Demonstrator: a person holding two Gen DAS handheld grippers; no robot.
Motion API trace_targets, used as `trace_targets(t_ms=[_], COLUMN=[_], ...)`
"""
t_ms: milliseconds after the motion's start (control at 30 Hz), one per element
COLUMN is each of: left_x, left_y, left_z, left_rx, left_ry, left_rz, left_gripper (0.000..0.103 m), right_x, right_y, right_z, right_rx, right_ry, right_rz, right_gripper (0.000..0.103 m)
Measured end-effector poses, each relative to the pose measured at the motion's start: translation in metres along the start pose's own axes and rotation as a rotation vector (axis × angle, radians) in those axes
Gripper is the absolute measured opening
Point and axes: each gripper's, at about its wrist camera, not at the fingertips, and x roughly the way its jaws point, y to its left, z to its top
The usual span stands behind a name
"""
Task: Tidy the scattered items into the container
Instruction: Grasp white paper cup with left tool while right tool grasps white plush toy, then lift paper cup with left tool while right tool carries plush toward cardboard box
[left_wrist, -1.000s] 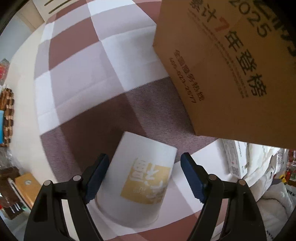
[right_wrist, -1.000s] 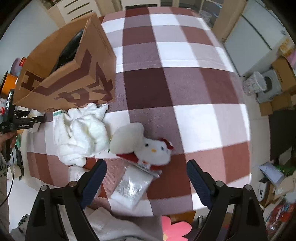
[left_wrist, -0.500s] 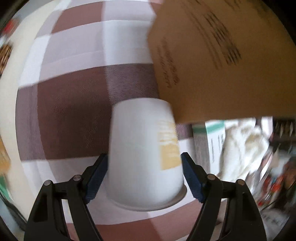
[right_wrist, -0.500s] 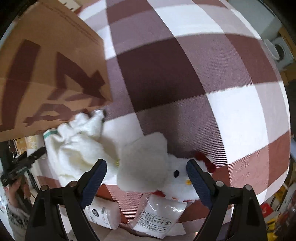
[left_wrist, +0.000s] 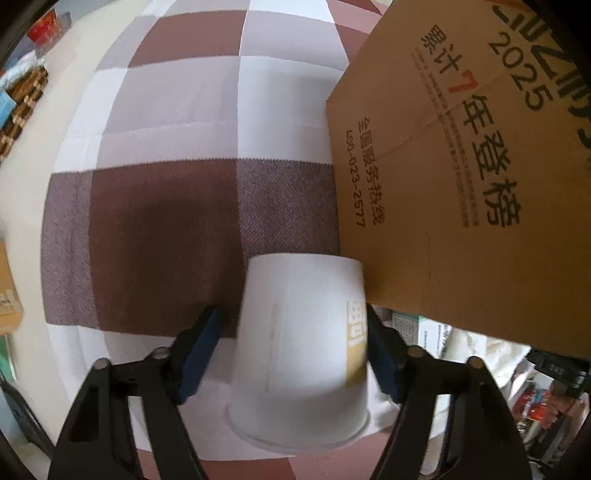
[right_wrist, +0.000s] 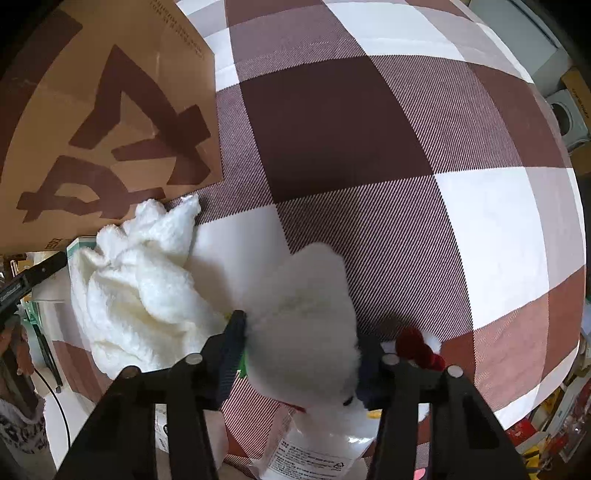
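Your checked tablecloth (right_wrist: 369, 122) spreads wide, the cardboard box (left_wrist: 461, 166) looming at far right of your left view. The white towel (right_wrist: 144, 280) lies bunched just beside the box. Your left gripper (left_wrist: 291, 350) straddles the paper cup (left_wrist: 301, 354), jaws apart, right pad touching it. Your right gripper (right_wrist: 301, 360) is clamped on the white plush toy (right_wrist: 306, 317), near edge.

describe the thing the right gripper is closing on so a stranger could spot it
Start at the cardboard box on the checked cloth, then move past the crumpled white towel beside it. The plush toy lies next, between the right gripper fingers: fluffy white, with a dark red bow.
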Motion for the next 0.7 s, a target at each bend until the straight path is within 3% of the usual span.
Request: trace_targets(t_ms=[67, 133, 333, 700], left_x=[-0.001, -0.002, -0.021, -0.070], left_y=[-0.004, -0.004, 0.002, -0.028], left_z=[-0.003, -0.008, -0.034, -0.101], left_rx=[0.013, -0.001, -0.088, -0.090], left_ry=[-0.007, -0.007, -0.031, -0.050], left_rz=[0.025, 0.025, -0.061, -0.154], left_gripper=[0.063, 0.062, 0.061, 0.062], right_x=[-0.005, -0.012, -0.039, -0.068], right_y=[0.002, 0.005, 0.011, 0.025], right_z=[-0.003, -0.005, -0.019, -0.041], right_rx=[-0.004, -0.014, -0.034, -0.066], right_ry=[-0.021, -0.039, -0.107, -0.154], right_rz=[0.000, -0.008, -0.014, -0.007], right_gripper=[0.038, 0.037, 0.037, 0.037])
